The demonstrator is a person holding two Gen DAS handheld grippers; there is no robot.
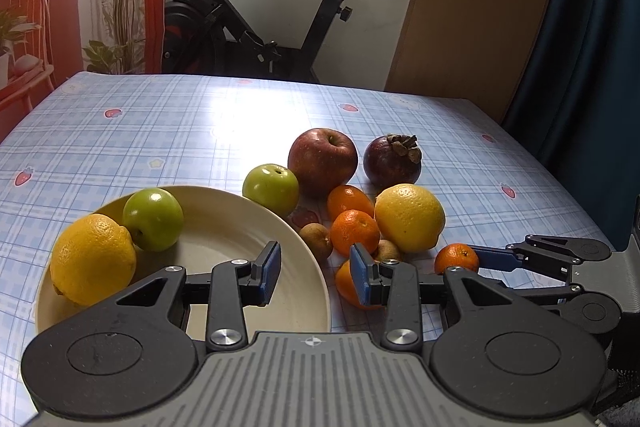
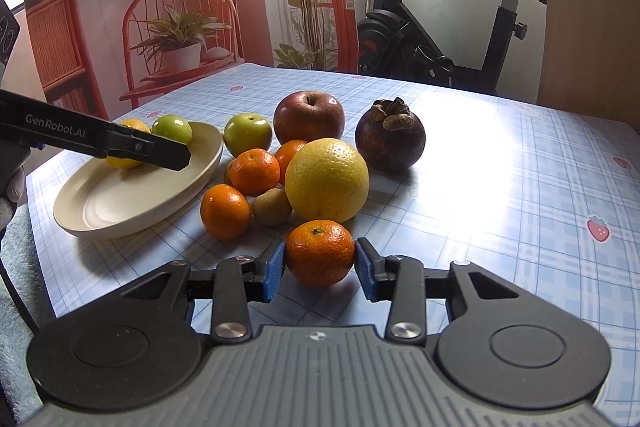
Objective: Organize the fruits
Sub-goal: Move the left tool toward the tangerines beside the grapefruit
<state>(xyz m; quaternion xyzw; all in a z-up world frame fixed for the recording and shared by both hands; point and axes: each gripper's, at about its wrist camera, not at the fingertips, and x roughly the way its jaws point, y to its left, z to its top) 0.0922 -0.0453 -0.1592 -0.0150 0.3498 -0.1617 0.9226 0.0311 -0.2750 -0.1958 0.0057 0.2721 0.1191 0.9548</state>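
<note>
A cream plate [image 1: 240,227] [image 2: 120,203] holds a lemon [image 1: 93,259] and a green apple [image 1: 153,219]. My left gripper [image 1: 315,273] is open and empty above the plate's right rim. My right gripper [image 2: 320,267] has its pads against both sides of a mandarin [image 2: 320,253] [image 1: 456,258] on the table. On the cloth lie another green apple [image 2: 247,134], a red apple [image 2: 309,117], a mangosteen [image 2: 390,135], a big yellow citrus [image 2: 327,179], other mandarins [image 2: 225,211] [image 2: 255,171] and small brown fruits [image 2: 272,207].
The table [image 2: 520,187] has a blue checked cloth with strawberry prints. An exercise bike [image 1: 256,7] stands behind the far edge. A wooden panel [image 1: 472,7] and dark curtain [image 1: 592,27] are at the right. The left gripper's arm [image 2: 96,139] crosses over the plate.
</note>
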